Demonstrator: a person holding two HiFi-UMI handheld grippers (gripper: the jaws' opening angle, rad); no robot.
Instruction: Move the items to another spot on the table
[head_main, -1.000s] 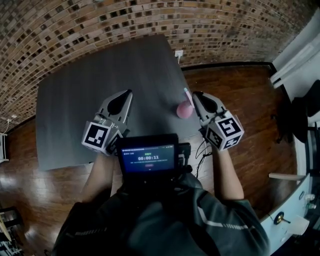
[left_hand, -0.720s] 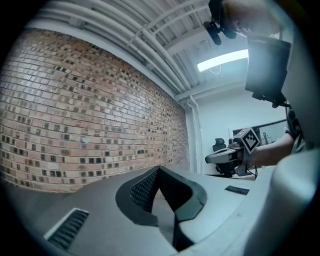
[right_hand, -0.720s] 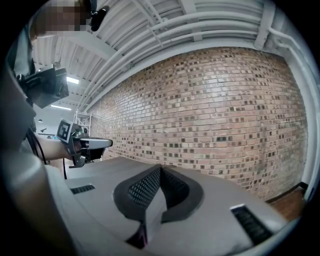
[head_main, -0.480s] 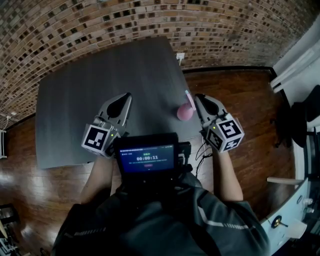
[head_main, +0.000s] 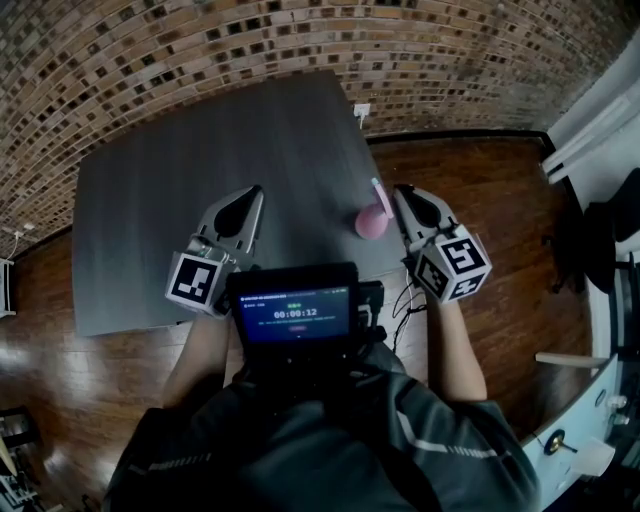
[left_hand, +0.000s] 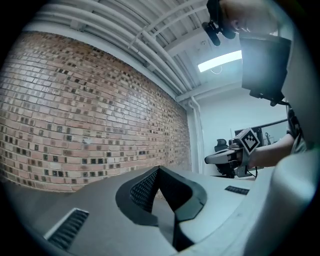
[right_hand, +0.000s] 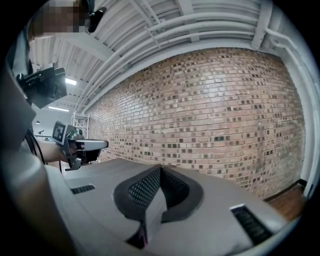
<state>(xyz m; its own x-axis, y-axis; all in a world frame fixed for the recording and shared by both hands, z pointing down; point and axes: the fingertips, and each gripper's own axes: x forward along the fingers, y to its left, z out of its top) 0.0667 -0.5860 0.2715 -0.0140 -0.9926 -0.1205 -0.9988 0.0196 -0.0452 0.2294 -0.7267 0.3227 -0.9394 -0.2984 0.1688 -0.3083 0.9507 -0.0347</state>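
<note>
left hand-held gripper (head_main: 257, 190): jaws met, empty, hovered over desk (head_main: 200, 150), probably idle | right hand-held gripper (head_main: 399, 191): jaws met, gripped nothing, seemingly poised for pickup | pink item (head_main: 370, 224): lay on desk just left of it

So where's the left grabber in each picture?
Head view: the left gripper is left of middle, over the grey table.
Left gripper view: the gripper itself fills the bottom middle, jaws together.
Right gripper view: it is small, at the far left.
Shared landmark: the brick wall, behind in all three.
</note>
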